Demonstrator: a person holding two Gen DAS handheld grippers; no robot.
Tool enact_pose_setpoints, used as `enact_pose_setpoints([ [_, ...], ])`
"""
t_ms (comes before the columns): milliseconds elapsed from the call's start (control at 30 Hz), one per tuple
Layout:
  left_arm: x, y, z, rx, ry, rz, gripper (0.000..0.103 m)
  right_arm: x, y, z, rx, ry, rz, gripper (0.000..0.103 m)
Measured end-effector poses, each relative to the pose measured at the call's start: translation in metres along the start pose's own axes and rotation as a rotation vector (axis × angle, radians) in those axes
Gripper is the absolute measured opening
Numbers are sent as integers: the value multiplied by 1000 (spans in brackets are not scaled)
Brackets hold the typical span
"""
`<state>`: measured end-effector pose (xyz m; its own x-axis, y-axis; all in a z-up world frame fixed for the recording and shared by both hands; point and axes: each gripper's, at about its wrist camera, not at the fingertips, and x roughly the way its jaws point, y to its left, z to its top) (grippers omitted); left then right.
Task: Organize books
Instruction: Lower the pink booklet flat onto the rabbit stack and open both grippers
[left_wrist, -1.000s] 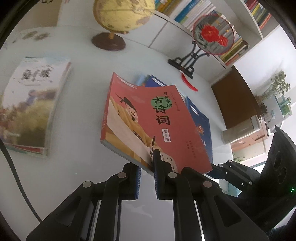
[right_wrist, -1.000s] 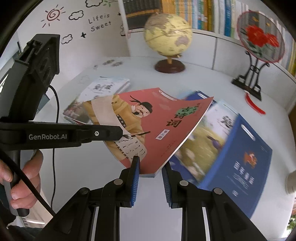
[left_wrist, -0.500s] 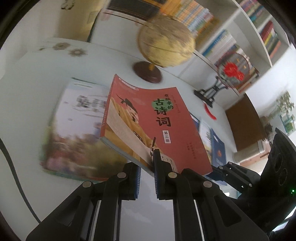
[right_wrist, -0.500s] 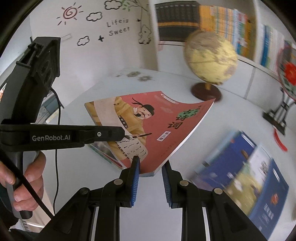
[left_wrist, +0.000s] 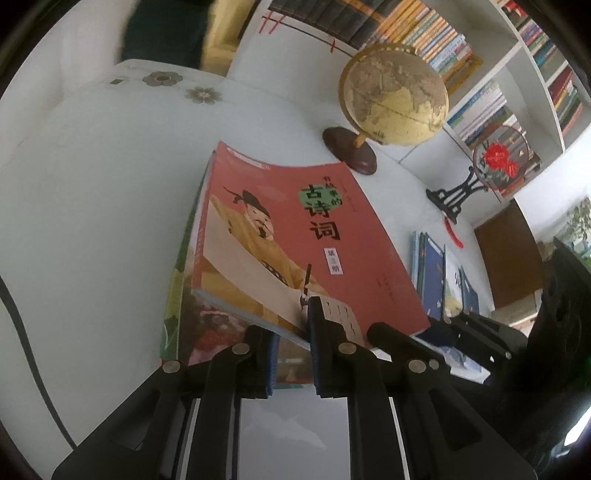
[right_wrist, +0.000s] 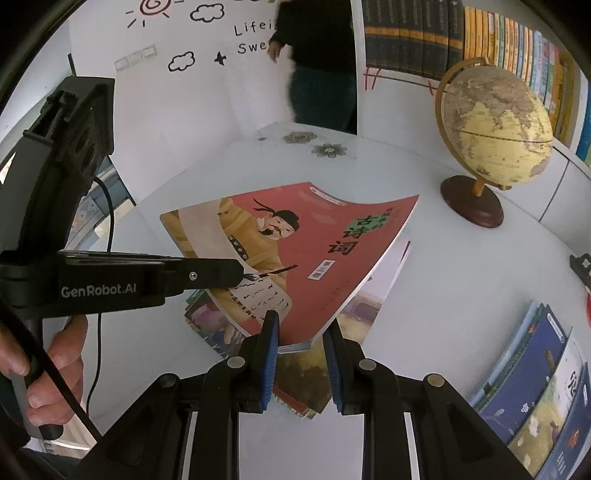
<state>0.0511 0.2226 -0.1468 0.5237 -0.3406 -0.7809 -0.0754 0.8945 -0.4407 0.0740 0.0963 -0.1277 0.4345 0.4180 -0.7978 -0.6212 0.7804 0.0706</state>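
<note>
A red book (left_wrist: 295, 236) with a robed figure on its cover is held tilted just above an illustrated book (left_wrist: 177, 295) lying on the white table (left_wrist: 92, 184). My left gripper (left_wrist: 291, 325) pinches the red book's near edge, its jaws starting to open with the edge still between the pads. In the right wrist view the red book (right_wrist: 317, 236) sags in the middle. My right gripper (right_wrist: 301, 325) is shut on its near corner, and the left gripper's finger (right_wrist: 221, 271) lies on the cover at the left. The illustrated book (right_wrist: 354, 314) shows beneath.
A fanned pile of blue books (right_wrist: 535, 369) lies at the right. A globe (left_wrist: 395, 99) and a red fan ornament (left_wrist: 498, 162) stand at the back before full bookshelves (left_wrist: 443, 48). A person (right_wrist: 321, 62) stands behind the table's far end.
Both grippers have carried the red book leftward across the table, away from the blue books, until it hangs over the illustrated book. The globe now sits to the right.
</note>
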Motion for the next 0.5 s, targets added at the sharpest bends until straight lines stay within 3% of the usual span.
enact_pose_setpoints([
  [233, 16, 10, -12, -2, 78, -20, 13, 20, -10, -9, 67, 57, 25, 23],
  [400, 23, 18, -17, -20, 119, -4, 23, 30, -14, -17, 105, 90, 40, 23],
  [500, 26, 26, -22, -60, 153, 12, 25, 38, -21, -17, 142, 122, 62, 25],
])
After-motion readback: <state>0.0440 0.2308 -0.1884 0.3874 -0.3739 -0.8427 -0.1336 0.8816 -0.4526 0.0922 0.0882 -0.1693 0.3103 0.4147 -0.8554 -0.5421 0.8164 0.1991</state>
